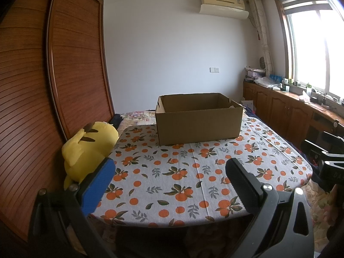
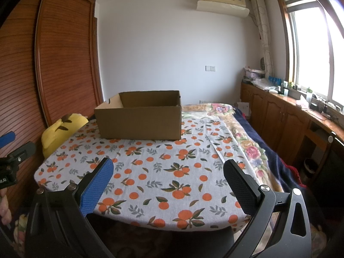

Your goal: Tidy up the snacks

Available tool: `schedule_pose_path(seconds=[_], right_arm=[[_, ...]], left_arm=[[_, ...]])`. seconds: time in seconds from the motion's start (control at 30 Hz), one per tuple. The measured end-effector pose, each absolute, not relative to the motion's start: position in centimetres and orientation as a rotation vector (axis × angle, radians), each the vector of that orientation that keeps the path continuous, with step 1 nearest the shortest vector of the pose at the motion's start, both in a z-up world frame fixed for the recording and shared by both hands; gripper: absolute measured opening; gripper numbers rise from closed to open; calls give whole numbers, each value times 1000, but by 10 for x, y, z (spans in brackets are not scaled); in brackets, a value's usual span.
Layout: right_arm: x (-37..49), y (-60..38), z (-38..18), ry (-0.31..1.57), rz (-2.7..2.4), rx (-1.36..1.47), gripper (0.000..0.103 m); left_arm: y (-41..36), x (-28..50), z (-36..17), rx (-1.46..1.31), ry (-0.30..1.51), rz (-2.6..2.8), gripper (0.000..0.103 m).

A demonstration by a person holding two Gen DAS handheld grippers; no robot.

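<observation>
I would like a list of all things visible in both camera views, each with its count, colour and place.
cardboard box: one, brown, open top, on the far part of the table
tablecloth: one, white with orange fruit print, covering the table
plush toy: one, yellow, at the table's left edge by the wardrobe
wardrobe: one, brown wood, left wall
air conditioner: one, cream, high on the far wall
cabinets: one row, brown, under the window
snacks: none visible
left hand-held gripper: open, empty
right hand-held gripper: open, empty

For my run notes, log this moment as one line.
left gripper: open, holding nothing | right gripper: open, holding nothing | open brown cardboard box: on orange-print tablecloth | snacks: none visible
</observation>
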State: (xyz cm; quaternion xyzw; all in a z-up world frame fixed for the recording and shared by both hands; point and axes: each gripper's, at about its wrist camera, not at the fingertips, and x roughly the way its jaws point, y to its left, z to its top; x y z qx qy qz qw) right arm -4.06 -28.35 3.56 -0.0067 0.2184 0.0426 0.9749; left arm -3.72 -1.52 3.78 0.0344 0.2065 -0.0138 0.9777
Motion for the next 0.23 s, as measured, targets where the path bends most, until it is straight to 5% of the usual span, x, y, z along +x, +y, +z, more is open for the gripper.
schedule_pose_path(seconds=[0.23], right_arm=[[-41,-283,36,440,85,-13,103]], left_arm=[[-17,-39,36,69,415,-31,103]])
